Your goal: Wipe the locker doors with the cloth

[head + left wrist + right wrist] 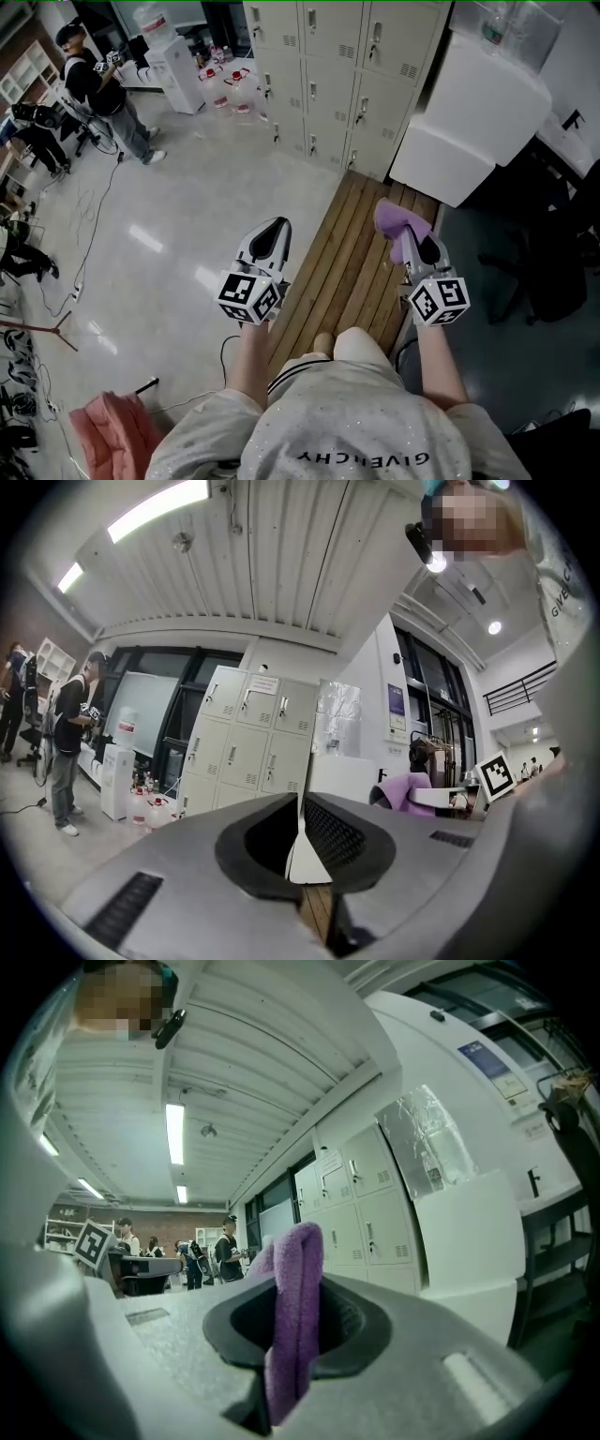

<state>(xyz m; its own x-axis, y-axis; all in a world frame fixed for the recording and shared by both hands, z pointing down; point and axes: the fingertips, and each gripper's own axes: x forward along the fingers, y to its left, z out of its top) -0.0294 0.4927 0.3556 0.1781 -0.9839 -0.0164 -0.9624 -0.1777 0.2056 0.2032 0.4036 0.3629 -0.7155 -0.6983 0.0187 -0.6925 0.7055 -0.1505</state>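
Note:
The cream locker doors stand ahead at the far end of a wooden walkway, also seen in the left gripper view as locker doors and in the right gripper view as locker doors. My right gripper is shut on a purple cloth, which sticks up between its jaws as the cloth. My left gripper is shut with nothing in it; its jaws meet in the left gripper view. Both grippers are held well short of the lockers.
A wooden slat walkway leads to the lockers. A white box-like cabinet stands right of them. Water bottles and a dispenser sit left. A person stands far left. Cables lie on the floor; a black chair is at right.

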